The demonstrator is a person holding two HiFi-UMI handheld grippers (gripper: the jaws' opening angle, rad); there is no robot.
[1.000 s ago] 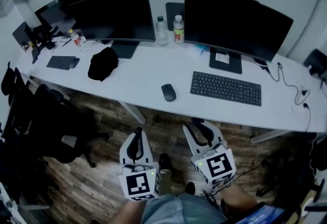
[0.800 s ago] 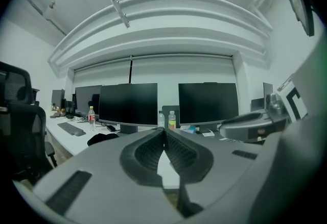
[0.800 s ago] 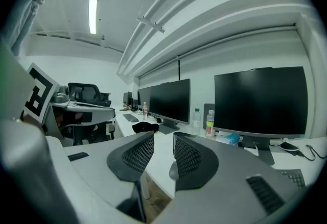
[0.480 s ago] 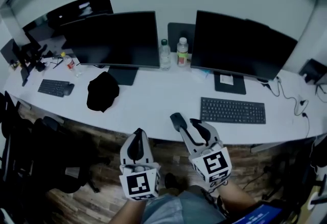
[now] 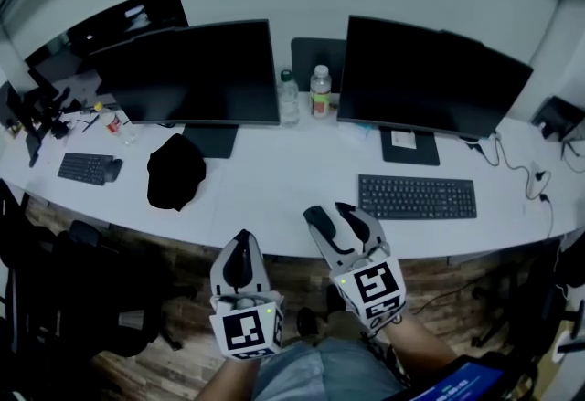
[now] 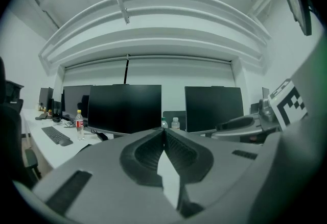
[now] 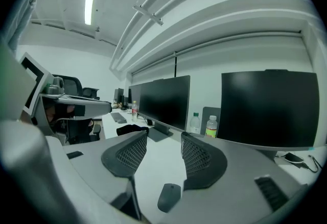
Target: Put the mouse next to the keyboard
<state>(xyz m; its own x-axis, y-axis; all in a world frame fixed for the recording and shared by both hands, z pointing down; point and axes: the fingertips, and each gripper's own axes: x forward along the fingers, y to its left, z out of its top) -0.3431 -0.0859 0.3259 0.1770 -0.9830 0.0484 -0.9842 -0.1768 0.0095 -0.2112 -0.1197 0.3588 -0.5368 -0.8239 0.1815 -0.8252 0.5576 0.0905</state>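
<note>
A dark mouse (image 7: 168,196) lies on the white desk (image 5: 265,189), just under and a little short of the gap between my right gripper's (image 7: 163,136) jaws. Those jaws are opening, and neither pad touches the mouse. In the head view the right gripper (image 5: 336,218) reaches over the desk's front edge, left of the black keyboard (image 5: 418,196), and its jaws hide the mouse. My left gripper (image 5: 242,248) hangs in front of the desk edge, shut and empty (image 6: 164,131).
Two black monitors (image 5: 196,70) (image 5: 430,75) stand at the back, with two bottles (image 5: 289,98) (image 5: 320,90) between them. A black cap (image 5: 174,169) lies left of centre and a small keyboard (image 5: 84,168) far left. Cables (image 5: 535,180) trail on the right.
The right gripper has come forward from below the desk edge to over the mouse, and its jaws have spread. The left gripper stays low and shut. The head camera has moved closer.
</note>
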